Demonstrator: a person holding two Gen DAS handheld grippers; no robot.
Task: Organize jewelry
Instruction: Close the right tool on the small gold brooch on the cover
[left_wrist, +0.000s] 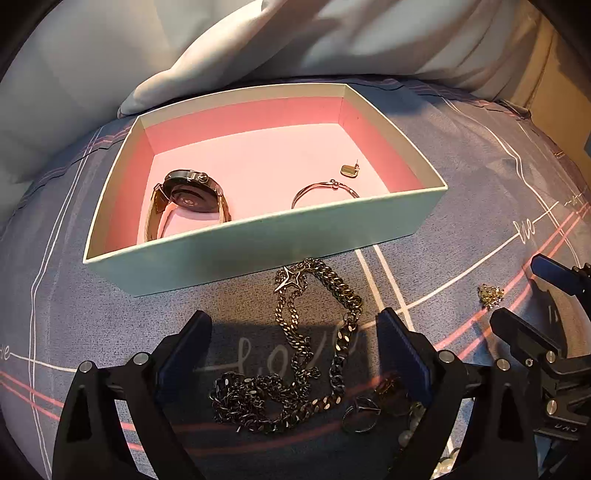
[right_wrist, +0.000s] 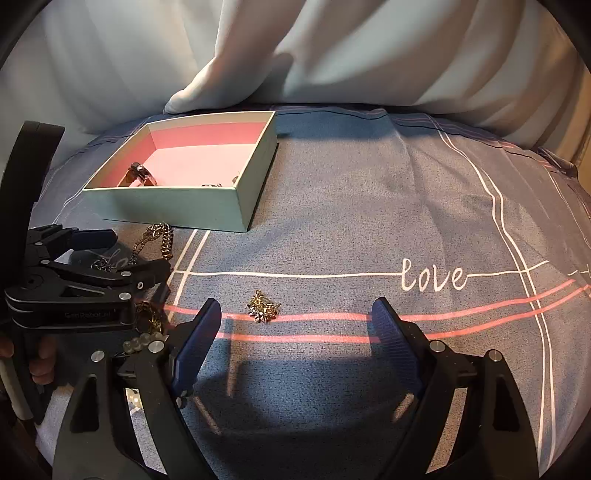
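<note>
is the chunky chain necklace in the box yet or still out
Out. The chain necklace lies heaped on the bedspread in front of the box.

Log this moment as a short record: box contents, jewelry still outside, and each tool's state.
box: open, pink-lined box on the bedspread
inside: watch, bangle, earring
outside: chain necklace, ring, gold cluster
left tool: open over the chain necklace
right tool: open, near the gold cluster
</note>
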